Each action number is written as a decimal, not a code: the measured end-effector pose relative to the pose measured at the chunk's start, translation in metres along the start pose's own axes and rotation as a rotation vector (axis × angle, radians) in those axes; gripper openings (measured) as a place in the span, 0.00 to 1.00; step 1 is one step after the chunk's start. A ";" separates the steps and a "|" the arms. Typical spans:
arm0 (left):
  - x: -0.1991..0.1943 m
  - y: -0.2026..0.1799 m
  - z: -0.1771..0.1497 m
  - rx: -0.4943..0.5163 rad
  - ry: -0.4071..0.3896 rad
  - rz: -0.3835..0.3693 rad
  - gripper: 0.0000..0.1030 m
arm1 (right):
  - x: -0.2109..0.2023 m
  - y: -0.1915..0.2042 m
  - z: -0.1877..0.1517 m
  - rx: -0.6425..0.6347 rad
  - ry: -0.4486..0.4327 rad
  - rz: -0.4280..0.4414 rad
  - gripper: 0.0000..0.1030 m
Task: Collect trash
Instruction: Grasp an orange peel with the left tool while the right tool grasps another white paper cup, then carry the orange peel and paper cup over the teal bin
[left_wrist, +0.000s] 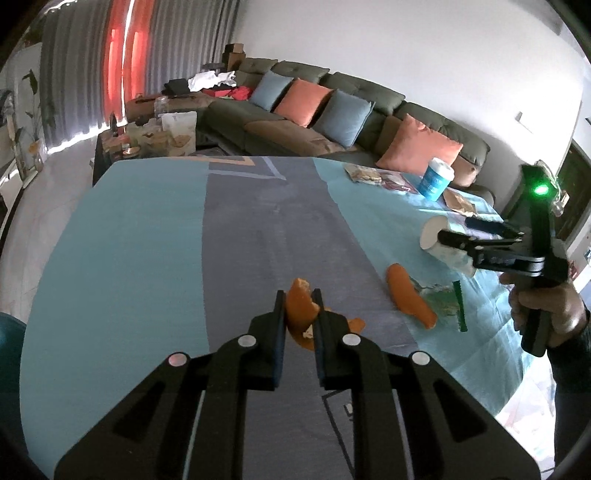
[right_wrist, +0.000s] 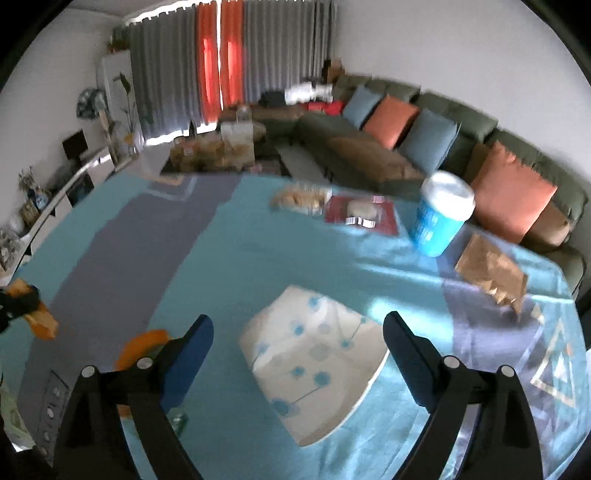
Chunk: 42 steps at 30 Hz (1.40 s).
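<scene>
My left gripper (left_wrist: 298, 295) is shut on a curled piece of orange peel (left_wrist: 301, 314), held a little above the blue and grey tablecloth (left_wrist: 147, 240). A second, longer orange peel (left_wrist: 410, 299) lies on the cloth to the right, beside a green-edged clear wrapper (left_wrist: 448, 299). In the right wrist view a white paper cup (right_wrist: 314, 354) with blue dots lies on its side. My right gripper (right_wrist: 298, 317) stands open with a finger on either side of the cup, not touching it. The long peel (right_wrist: 144, 347) shows by its left finger.
A blue tub with a white lid (right_wrist: 439, 218) stands at the table's far right. A brown packet (right_wrist: 491, 273), a red packet (right_wrist: 364, 214) and a snack bag (right_wrist: 299, 197) lie near it. A green sofa with cushions (left_wrist: 306, 103) runs behind the table.
</scene>
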<state>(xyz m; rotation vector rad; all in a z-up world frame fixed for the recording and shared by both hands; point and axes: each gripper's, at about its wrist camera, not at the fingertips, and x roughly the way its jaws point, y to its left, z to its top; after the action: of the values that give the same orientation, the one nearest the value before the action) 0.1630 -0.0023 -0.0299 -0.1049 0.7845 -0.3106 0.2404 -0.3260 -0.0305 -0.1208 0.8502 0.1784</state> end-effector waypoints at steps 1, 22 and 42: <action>-0.001 0.000 0.001 -0.003 -0.005 0.003 0.13 | 0.008 -0.003 0.000 0.006 0.022 -0.018 0.87; -0.055 0.068 0.007 -0.127 -0.134 0.056 0.15 | -0.039 0.021 0.018 -0.020 -0.095 -0.023 0.39; -0.213 0.272 -0.085 -0.445 -0.243 0.465 0.11 | -0.037 0.391 0.087 -0.301 -0.045 0.815 0.39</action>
<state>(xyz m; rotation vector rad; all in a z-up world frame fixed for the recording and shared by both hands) 0.0257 0.3246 -0.0016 -0.3647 0.6037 0.3181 0.2010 0.0676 0.0407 -0.0448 0.7842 1.0711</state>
